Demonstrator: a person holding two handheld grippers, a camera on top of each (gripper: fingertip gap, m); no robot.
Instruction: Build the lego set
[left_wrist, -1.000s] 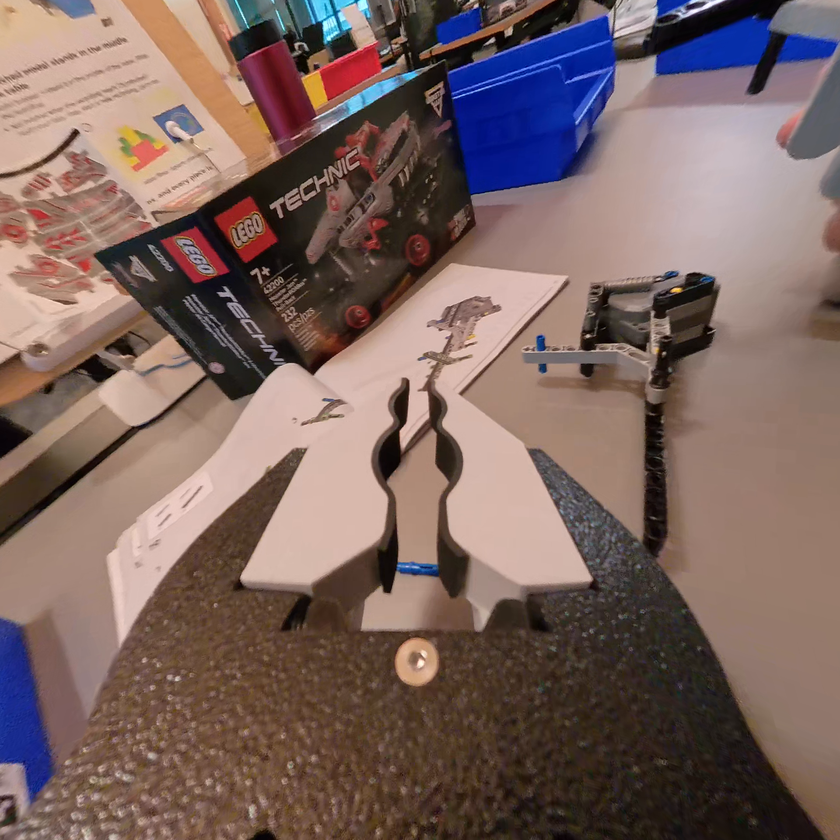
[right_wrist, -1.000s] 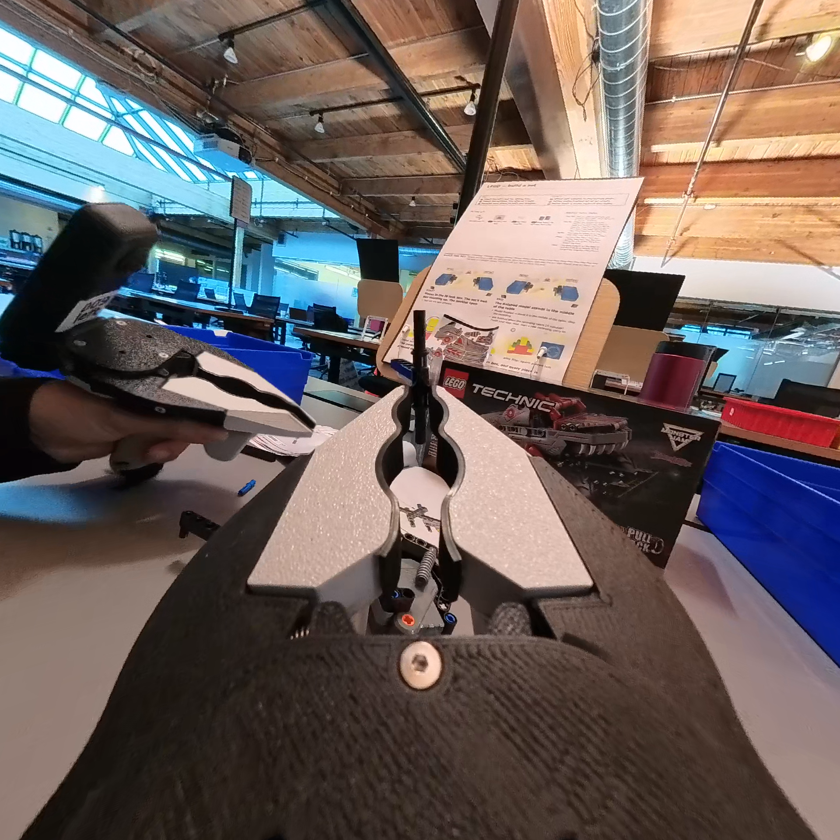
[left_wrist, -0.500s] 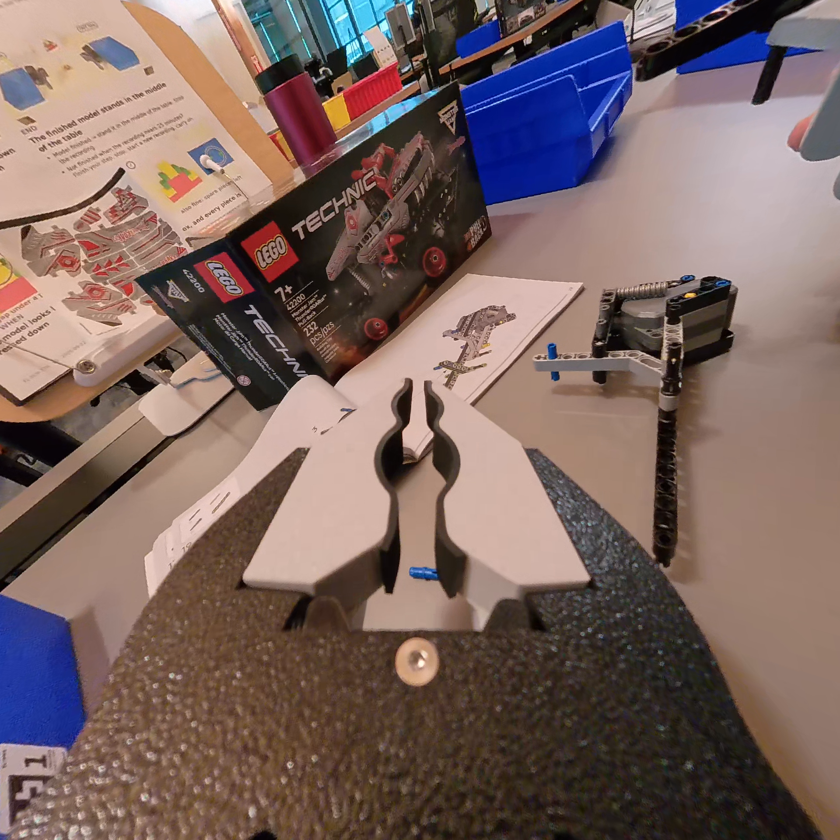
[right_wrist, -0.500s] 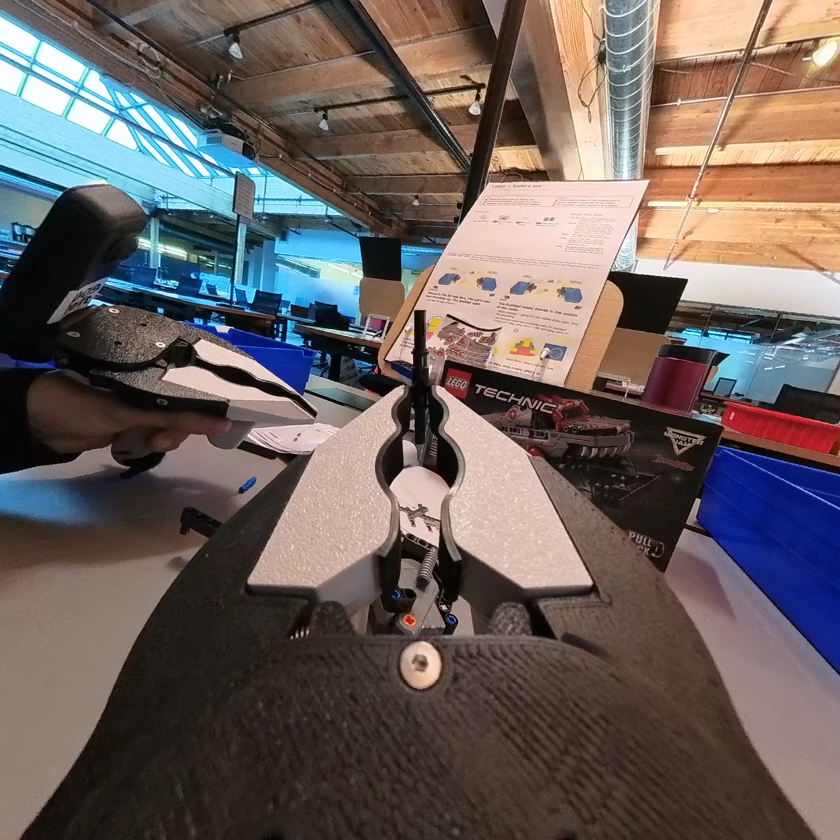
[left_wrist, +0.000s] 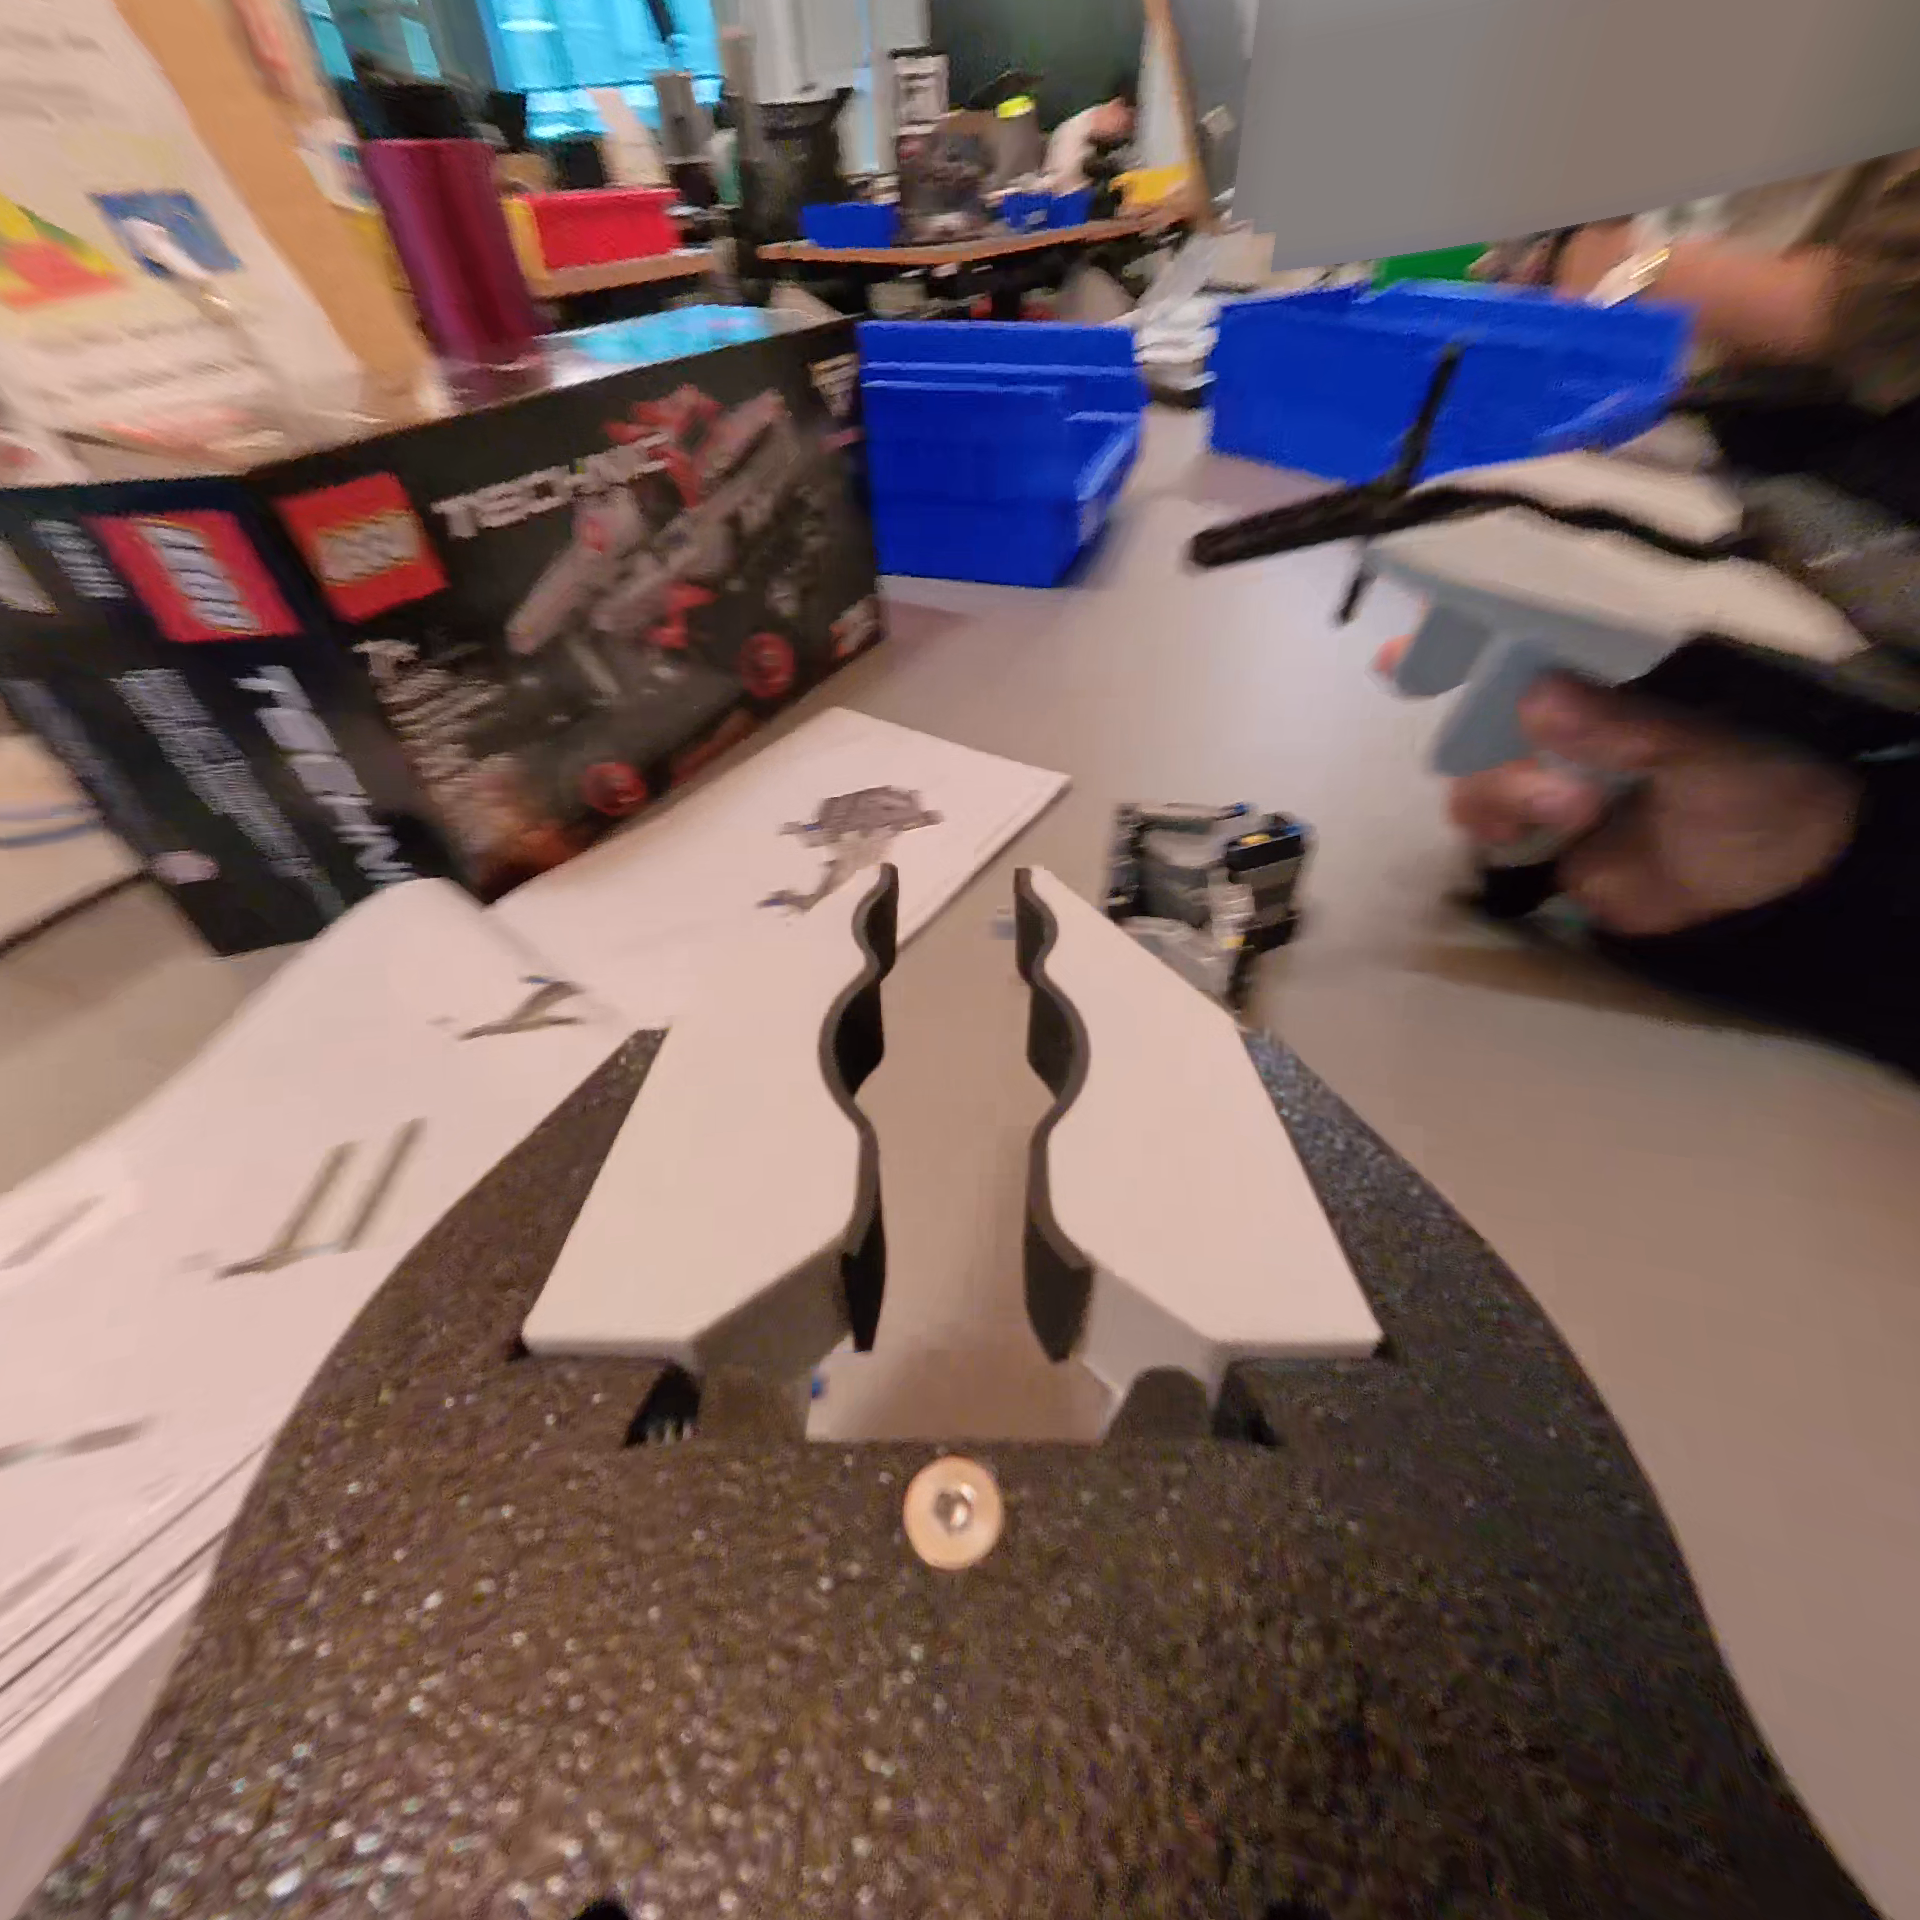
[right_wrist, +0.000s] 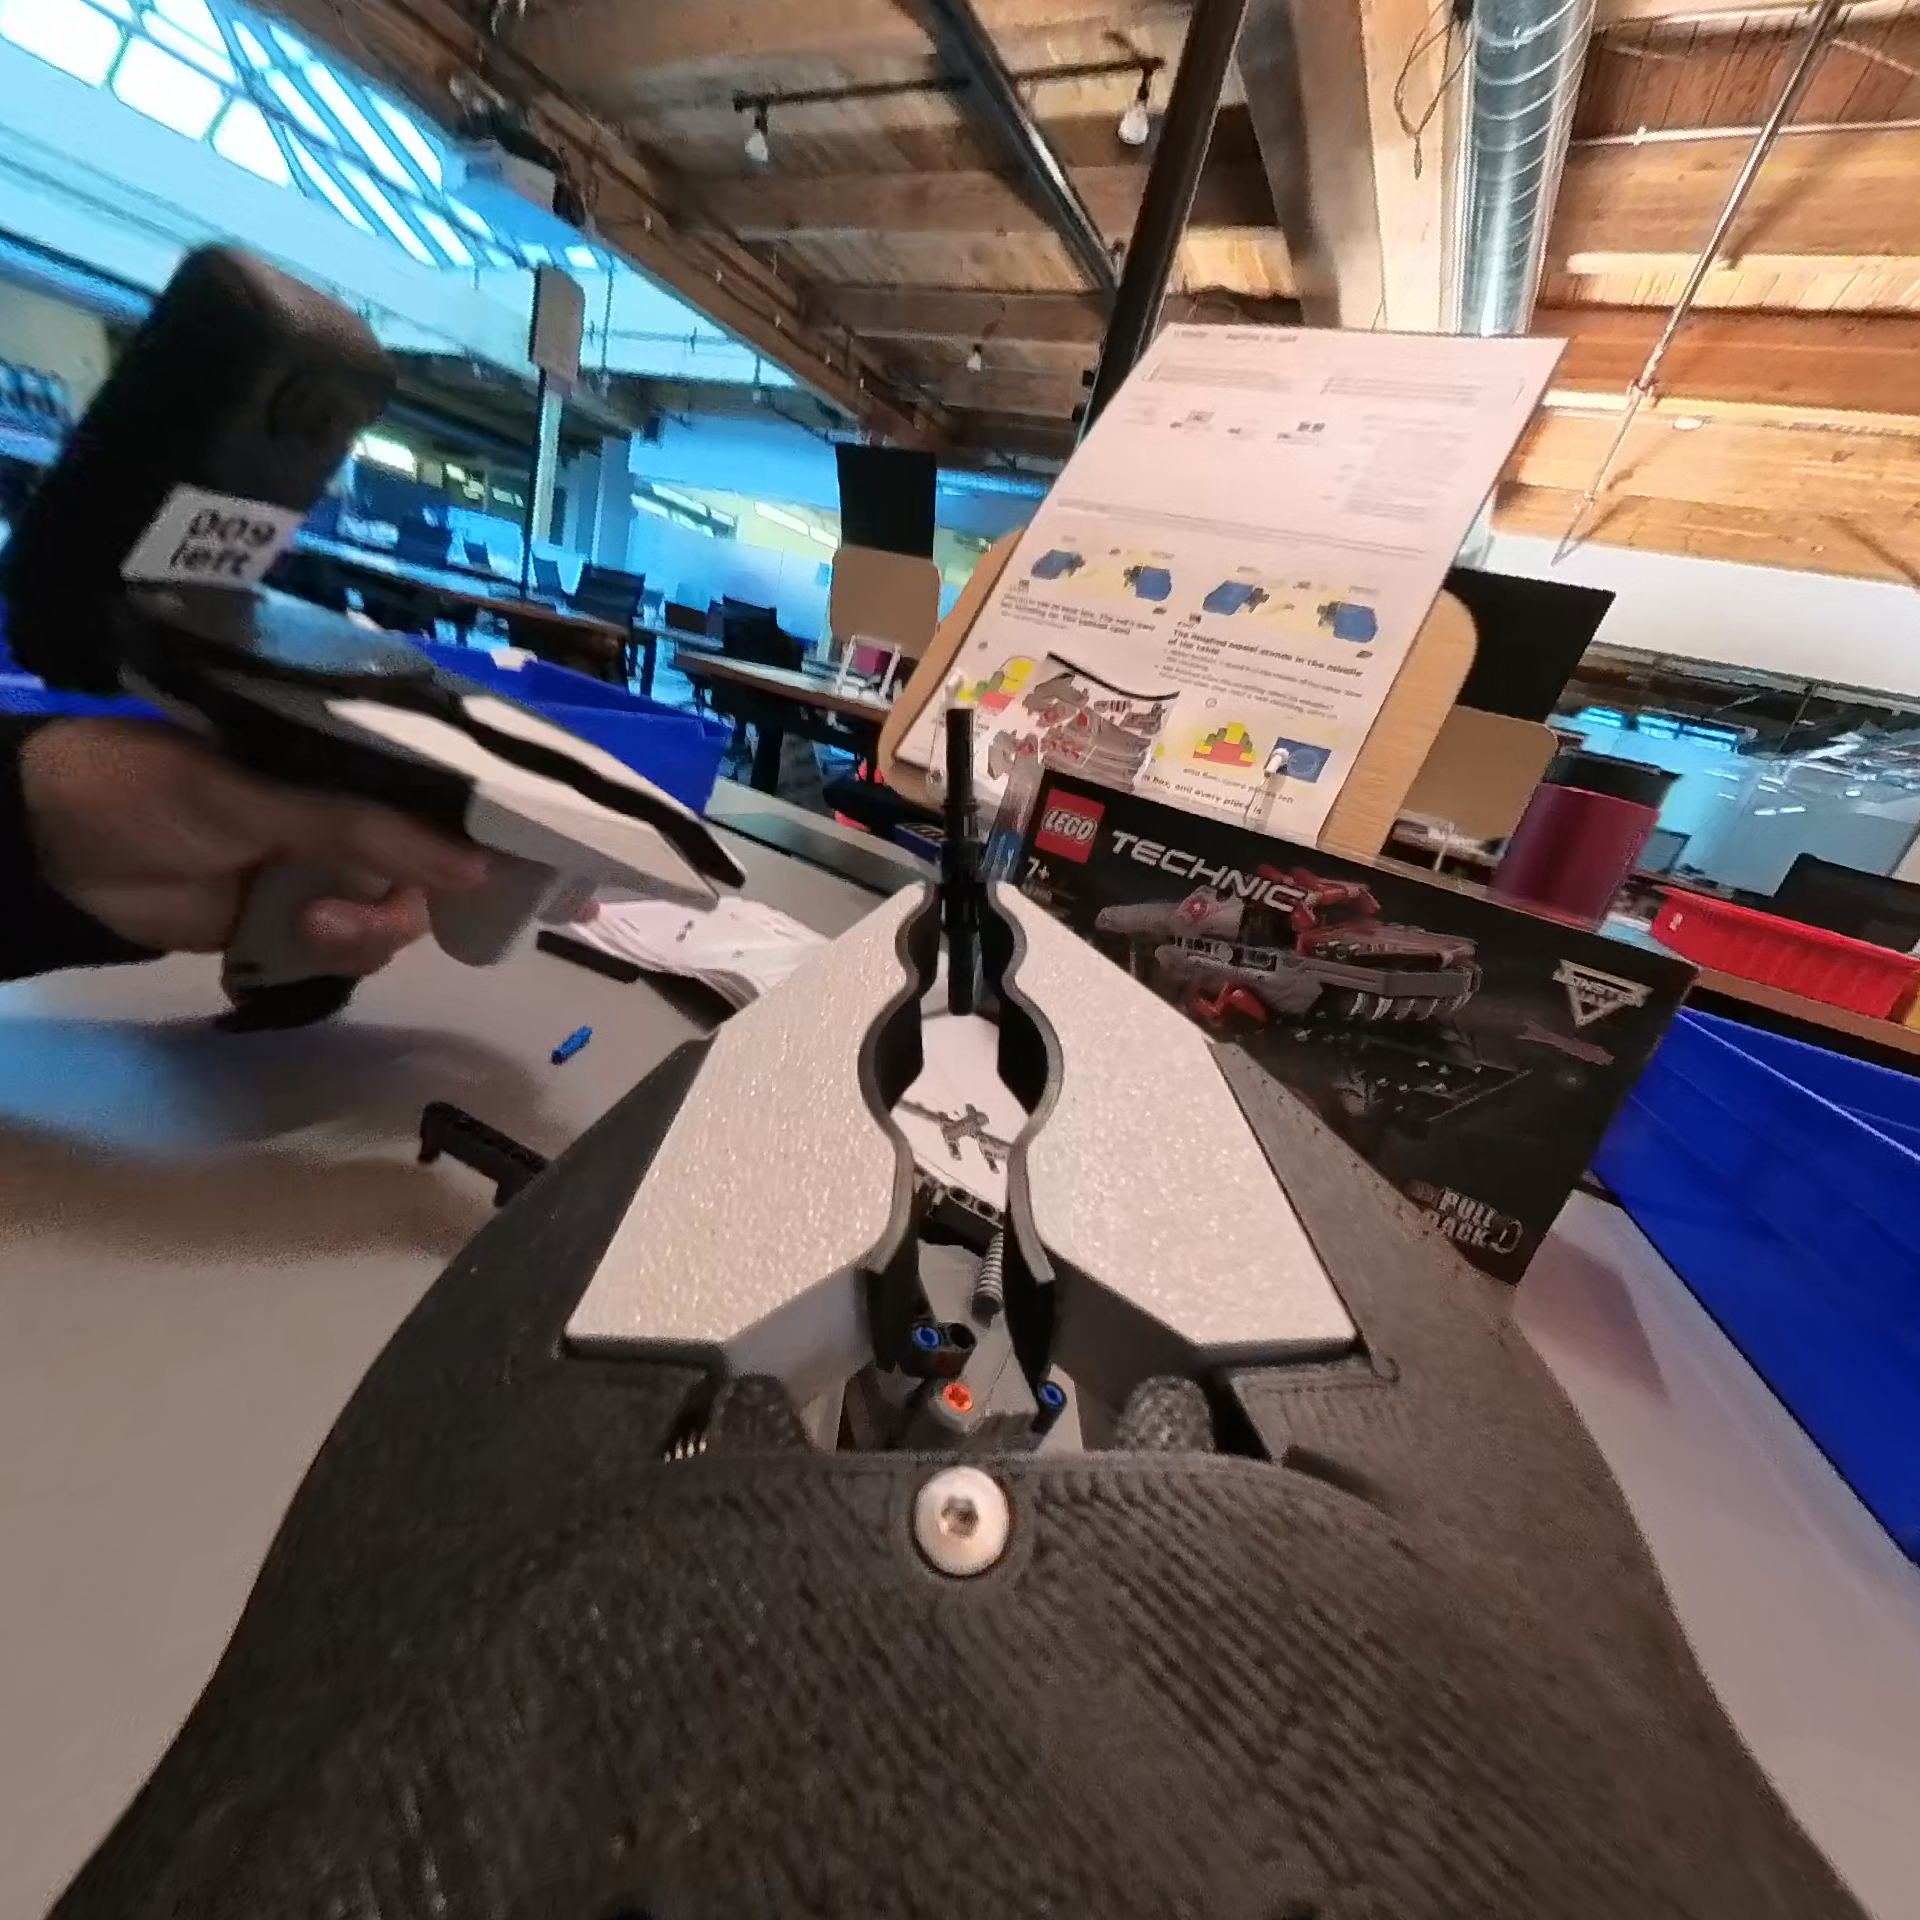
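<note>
Right gripper (right_wrist: 961, 914) clamps a black beam (right_wrist: 958, 831), long axis upright.

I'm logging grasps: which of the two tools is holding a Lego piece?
The right tool, shut on a black Lego piece that sticks up past its tips; the left tool is open and empty.

Motion blur is smearing the set box (left_wrist: 540, 644) and booklet (left_wrist: 312, 1143); left gripper (left_wrist: 945, 935) fingers are hiding part of the grey assembly (left_wrist: 1205, 883).
</note>
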